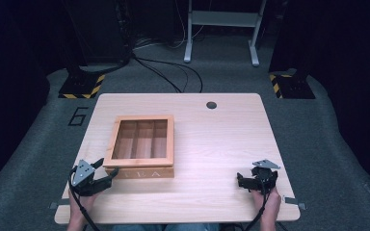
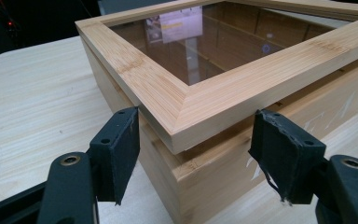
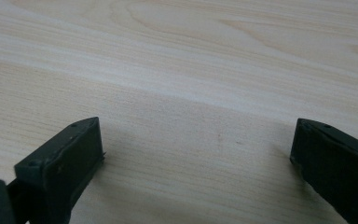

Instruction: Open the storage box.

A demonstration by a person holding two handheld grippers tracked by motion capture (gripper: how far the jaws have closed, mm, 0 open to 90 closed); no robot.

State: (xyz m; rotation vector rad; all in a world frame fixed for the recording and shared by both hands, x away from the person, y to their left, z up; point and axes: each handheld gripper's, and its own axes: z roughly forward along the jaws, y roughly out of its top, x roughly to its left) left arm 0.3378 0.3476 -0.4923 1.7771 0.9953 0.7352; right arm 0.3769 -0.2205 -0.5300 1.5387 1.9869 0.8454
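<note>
The left gripper (image 2: 193,154) has its jaws apart around the near left corner of the tea box (image 1: 141,146); the pads do not press on the wood. The box stands left of centre on the desk (image 1: 221,139), lid closed. The right gripper (image 1: 253,182) rests at the near right, jaws apart, holding nothing.
</note>
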